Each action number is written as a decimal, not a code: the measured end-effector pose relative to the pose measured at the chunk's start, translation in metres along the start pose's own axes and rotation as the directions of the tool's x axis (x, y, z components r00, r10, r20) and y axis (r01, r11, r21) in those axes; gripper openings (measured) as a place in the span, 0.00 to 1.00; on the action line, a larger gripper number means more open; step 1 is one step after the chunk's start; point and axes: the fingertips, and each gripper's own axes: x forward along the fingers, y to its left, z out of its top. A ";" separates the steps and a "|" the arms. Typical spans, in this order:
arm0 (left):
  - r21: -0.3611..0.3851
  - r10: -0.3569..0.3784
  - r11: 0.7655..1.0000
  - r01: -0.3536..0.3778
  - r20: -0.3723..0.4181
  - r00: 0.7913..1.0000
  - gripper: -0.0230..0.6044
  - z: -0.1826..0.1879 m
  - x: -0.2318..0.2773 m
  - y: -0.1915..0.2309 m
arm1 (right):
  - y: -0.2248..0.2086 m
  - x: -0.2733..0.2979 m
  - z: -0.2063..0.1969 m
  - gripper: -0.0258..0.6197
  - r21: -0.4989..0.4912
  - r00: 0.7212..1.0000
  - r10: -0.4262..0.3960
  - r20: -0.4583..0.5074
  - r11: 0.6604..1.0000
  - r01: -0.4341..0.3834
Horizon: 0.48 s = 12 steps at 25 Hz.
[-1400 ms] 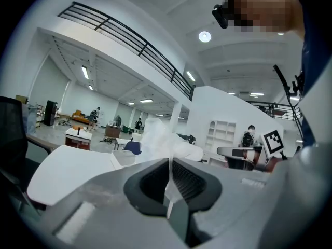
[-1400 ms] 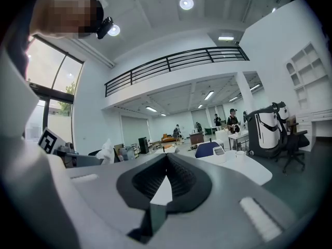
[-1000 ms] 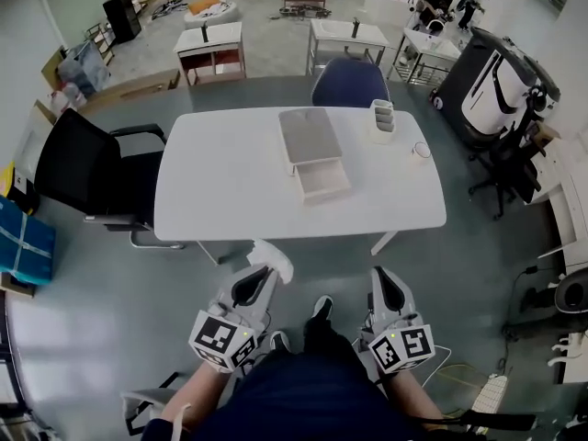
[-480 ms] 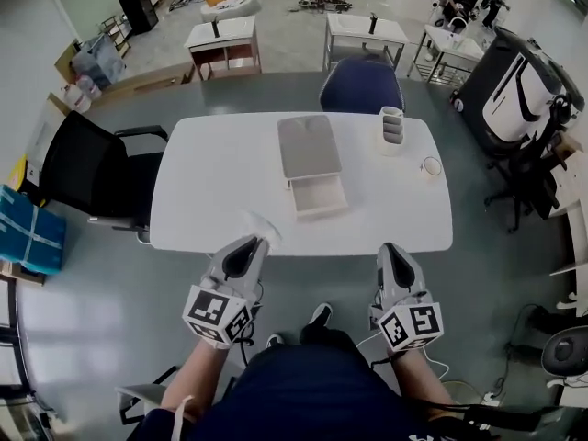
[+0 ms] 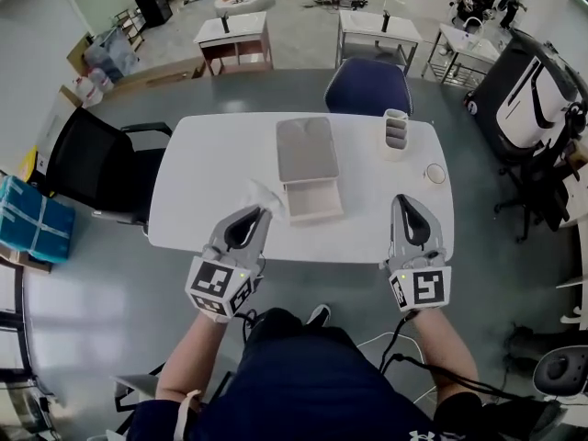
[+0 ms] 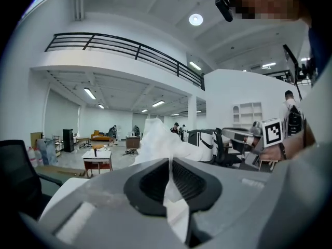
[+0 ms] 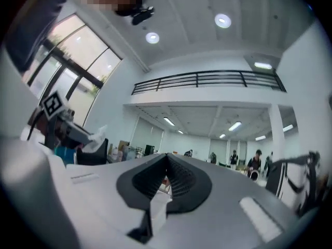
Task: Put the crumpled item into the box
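Up from lower frame, now over counter point(image 5: 197, 186) edge. Crumpled paper point(image 5: 262, 194) pinched at tip of left tool point(image 5: 253, 215), beside box point(image 5: 313, 201); right tool point(image 5: 408, 202) pressed together.

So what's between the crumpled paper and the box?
Only a bare strip of white table, seen in the head view. The crumpled paper is just left of the open box.

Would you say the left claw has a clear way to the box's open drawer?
Probably yes: the left claw, shut on the crumpled tissue, hovers just left of the drawer, with nothing between them.
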 end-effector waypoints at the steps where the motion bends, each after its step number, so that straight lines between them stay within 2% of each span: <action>1: 0.012 0.001 1.000 -0.001 -0.004 1.000 0.07 0.000 0.003 0.000 | -0.003 0.006 0.001 0.04 -0.058 1.000 0.015 0.003 0.998 -0.015; 3: 0.026 0.005 1.000 -0.005 -0.014 1.000 0.07 -0.001 0.011 0.001 | -0.009 0.016 0.000 0.04 -0.053 0.999 0.032 0.006 0.998 -0.032; 7: 0.023 0.017 1.000 -0.016 -0.028 0.999 0.07 -0.004 0.028 0.010 | -0.019 0.036 -0.016 0.04 0.144 1.000 0.012 -0.015 0.990 -0.010; 12: -0.004 0.004 1.000 -0.004 -0.061 0.998 0.07 -0.019 0.050 0.024 | 0.002 0.058 -0.044 0.04 0.241 0.995 0.042 -0.089 0.970 -0.019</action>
